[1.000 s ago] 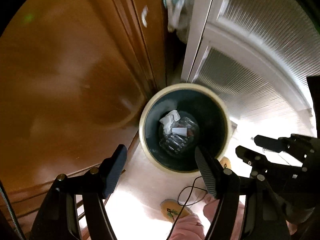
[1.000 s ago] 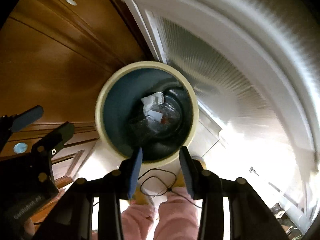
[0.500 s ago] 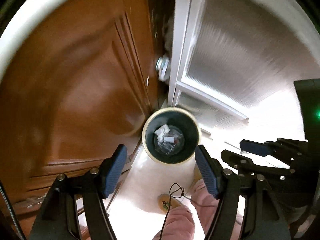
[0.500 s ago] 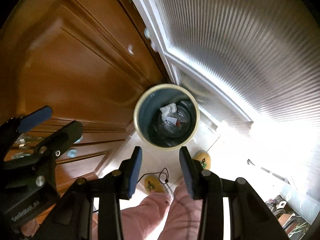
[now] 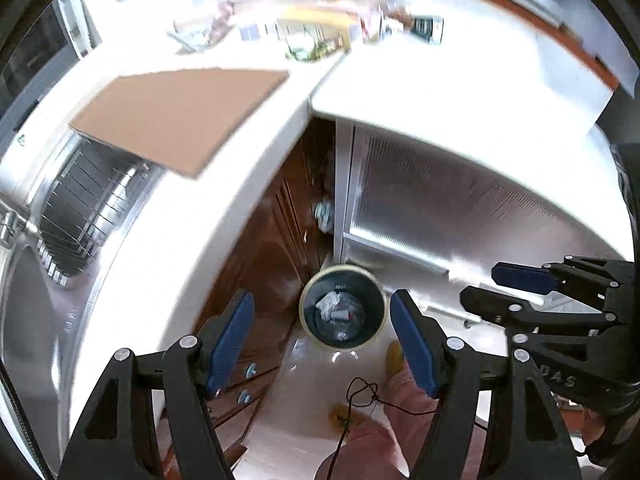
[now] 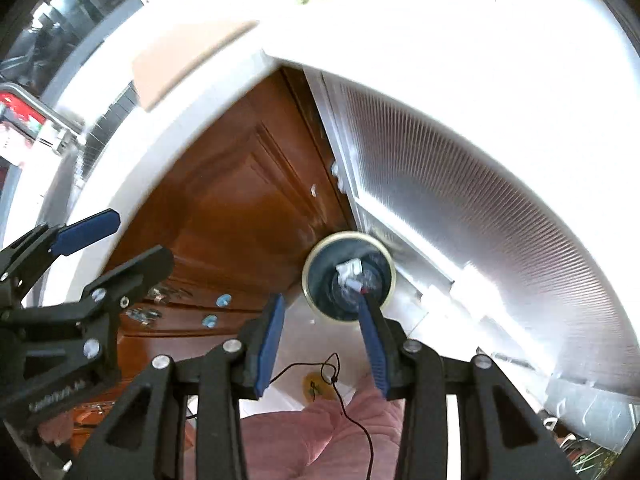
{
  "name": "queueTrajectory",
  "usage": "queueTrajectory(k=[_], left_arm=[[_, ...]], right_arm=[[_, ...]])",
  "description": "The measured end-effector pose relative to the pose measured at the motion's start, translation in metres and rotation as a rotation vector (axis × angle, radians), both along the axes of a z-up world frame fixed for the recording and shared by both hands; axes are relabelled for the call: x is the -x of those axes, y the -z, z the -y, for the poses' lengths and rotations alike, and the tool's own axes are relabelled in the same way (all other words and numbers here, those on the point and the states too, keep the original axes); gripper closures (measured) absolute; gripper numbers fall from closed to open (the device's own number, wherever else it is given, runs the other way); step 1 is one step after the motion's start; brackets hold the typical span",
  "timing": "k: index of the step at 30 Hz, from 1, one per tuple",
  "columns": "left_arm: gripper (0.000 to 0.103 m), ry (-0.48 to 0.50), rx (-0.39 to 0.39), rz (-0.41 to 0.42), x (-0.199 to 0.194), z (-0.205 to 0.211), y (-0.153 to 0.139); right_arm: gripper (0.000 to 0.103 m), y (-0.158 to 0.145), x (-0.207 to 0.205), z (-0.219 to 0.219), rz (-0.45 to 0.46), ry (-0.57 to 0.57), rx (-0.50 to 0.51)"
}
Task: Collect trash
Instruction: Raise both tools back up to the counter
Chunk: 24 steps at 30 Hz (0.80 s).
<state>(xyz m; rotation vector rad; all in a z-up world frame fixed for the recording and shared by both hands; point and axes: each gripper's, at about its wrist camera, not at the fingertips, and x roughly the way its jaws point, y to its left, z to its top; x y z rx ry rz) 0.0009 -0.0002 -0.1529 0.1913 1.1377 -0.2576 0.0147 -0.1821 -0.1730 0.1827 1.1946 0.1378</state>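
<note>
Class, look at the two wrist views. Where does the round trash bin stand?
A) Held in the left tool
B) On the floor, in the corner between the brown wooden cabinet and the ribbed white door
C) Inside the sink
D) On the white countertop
B: the trash bin stands on the floor where the wooden cabinet meets the ribbed white door, and both tools are open and empty.

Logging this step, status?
Left hand-held gripper open, empty. Right hand-held gripper open, empty. Trash bin on floor below, trash inside. Nothing blocking.

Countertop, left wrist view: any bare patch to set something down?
Yes: the white countertop right of the corner is bare, washed out by glare. The brown cardboard sheet covers the left run beside the dish rack. Back edge is crowded with blurred clutter.
</note>
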Motion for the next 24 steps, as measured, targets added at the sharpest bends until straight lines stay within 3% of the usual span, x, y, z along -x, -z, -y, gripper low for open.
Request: queueTrajectory(k=[7,13,17,24], left_arm=[[0.028,-0.027,0.091,0.036,-0.023,-0.001,-0.075],[0.028,-0.033,0.126,0.107,-0.054,0.015,-0.123],[0.028,-0.033,0.119,0.138,-0.088,0.032,-0.137],[0.028,-0.092,0.083,0.142,-0.148,0.047,-0.135]], right_arm=[[0.060,-0.071,-0.001,0.022,0.131,0.016,-0.003],[0.059,-0.110,-0.030,0.043,0.220,-0.006,0.008],[0.059,-0.132,-0.057,0.054,0.271,-0.030,0.012],[0.058,-0.147,-0.130,0.072,0.333,-0.121,0.024]])
